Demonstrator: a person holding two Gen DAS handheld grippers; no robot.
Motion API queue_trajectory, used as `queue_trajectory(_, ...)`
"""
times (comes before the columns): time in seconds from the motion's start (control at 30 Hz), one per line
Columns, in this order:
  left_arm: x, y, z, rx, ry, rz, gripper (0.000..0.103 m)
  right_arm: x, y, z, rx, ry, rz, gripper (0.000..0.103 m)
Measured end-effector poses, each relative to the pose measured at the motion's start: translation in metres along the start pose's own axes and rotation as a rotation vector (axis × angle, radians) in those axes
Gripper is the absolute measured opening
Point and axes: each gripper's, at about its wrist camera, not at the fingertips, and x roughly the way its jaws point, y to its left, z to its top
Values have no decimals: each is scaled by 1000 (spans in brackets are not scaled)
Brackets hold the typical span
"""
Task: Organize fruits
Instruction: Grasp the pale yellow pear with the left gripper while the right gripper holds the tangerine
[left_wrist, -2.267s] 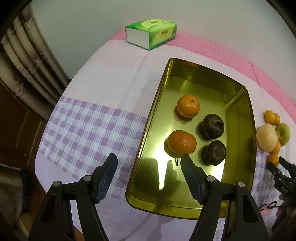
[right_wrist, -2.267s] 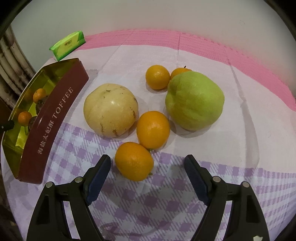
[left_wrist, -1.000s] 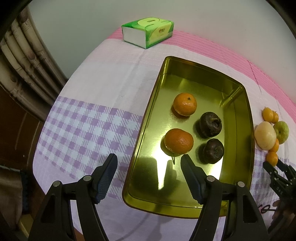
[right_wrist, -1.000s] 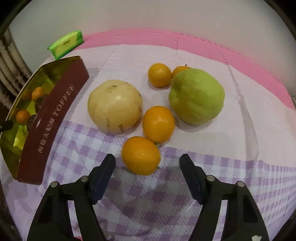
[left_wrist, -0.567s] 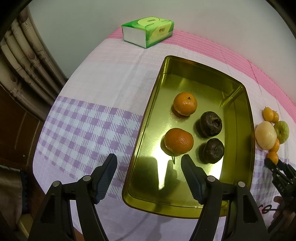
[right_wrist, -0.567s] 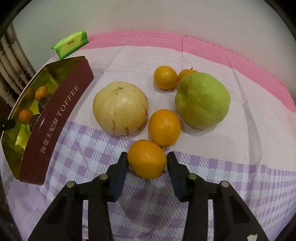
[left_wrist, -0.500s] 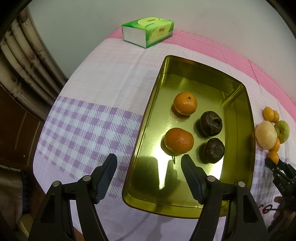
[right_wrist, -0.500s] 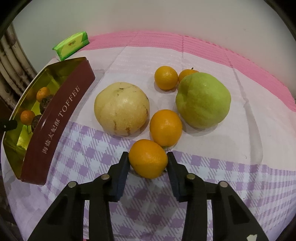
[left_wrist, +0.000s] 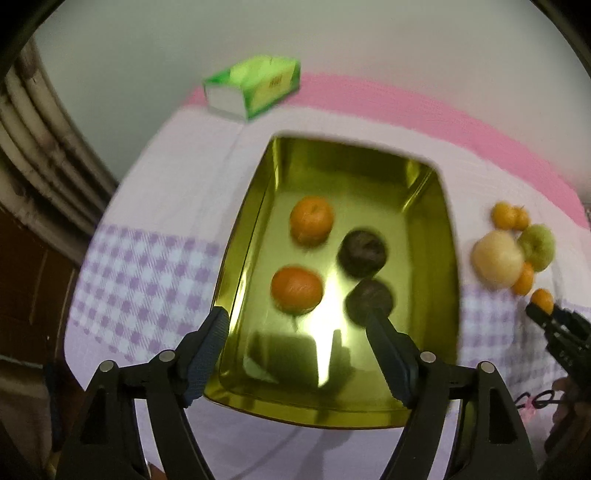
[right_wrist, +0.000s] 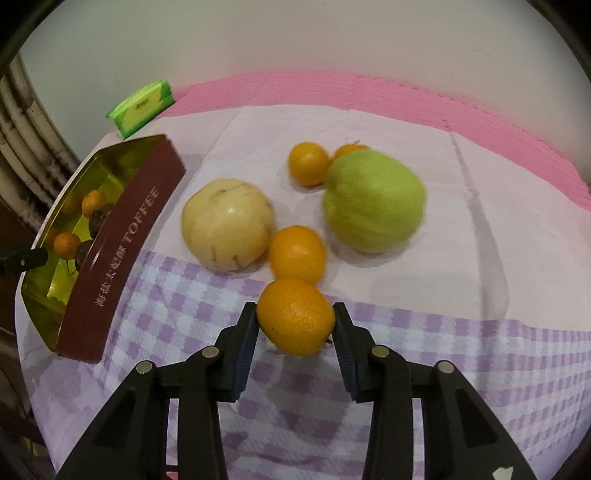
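My right gripper (right_wrist: 295, 312) is shut on a small orange (right_wrist: 295, 319), held just above the checked cloth. Behind it lie another small orange (right_wrist: 297, 253), a pale yellow round fruit (right_wrist: 227, 221), a green fruit (right_wrist: 373, 201) and two more small oranges (right_wrist: 308, 163). A gold toffee tin (left_wrist: 354, 173) holds two oranges (left_wrist: 311, 220) and two dark fruits (left_wrist: 362, 253). My left gripper (left_wrist: 295, 317) hangs over the tin's near end. Its jaws are opening and nothing is between them. The left wrist view is blurred.
A green tissue pack (left_wrist: 253, 86) lies at the table's far left corner by the wall. The tin's brown side (right_wrist: 125, 240) stands left of the loose fruit. A curtain and dark wood (left_wrist: 33, 192) border the table's left edge.
My right gripper closed on the nearest small orange and lifted it slightly off the cloth. My left gripper rose and shifted over the tin, and its jaws spread a little wider.
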Motion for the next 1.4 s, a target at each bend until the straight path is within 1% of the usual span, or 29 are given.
queue_trajectory(0.07,-11,-4,5,-1,-37,-14,78,-6,-11,-2,19,-8,-12,37)
queue_trajectory(0.13,-17,-14,11,7,-47,-43,78,-10,-21,-5,36,-9,-16,37)
queue_trajectory(0.2,-14,-33,19,39,-40,-63,78,-11,-30,-8,47,-6,-28,37)
queue_trajectory(0.27,-11,-53,21,82,-31,-77,78,-13,-39,-11,66,-5,-29,37)
queue_trajectory(0.4,-3,-106,22,195,-5,-151,78,-18,-50,-12,89,-10,-37,37)
queue_trajectory(0.47,1,-125,22,236,4,-169,78,-22,-56,-14,93,-11,-38,37)
queue_trajectory(0.5,4,-139,22,262,10,-191,78,-23,-58,-14,100,-13,-36,37)
queue_trajectory(0.67,21,-177,30,315,42,-250,79,-29,-76,-21,130,-21,-46,37)
queue_trajectory(0.87,41,-200,38,342,89,-258,78,-26,-82,-22,156,-23,-45,37)
queue_trajectory(0.97,52,-207,41,338,108,-253,78,-25,-84,-23,164,-24,-39,37)
queue_trajectory(1.07,64,-210,43,321,139,-259,78,-24,-85,-23,171,-22,-37,37)
queue_trajectory(1.2,75,-215,43,322,164,-257,78,-22,-86,-22,181,-20,-27,37)
queue_trajectory(1.4,86,-218,45,297,181,-280,78,-22,-87,-23,183,-16,-19,37)
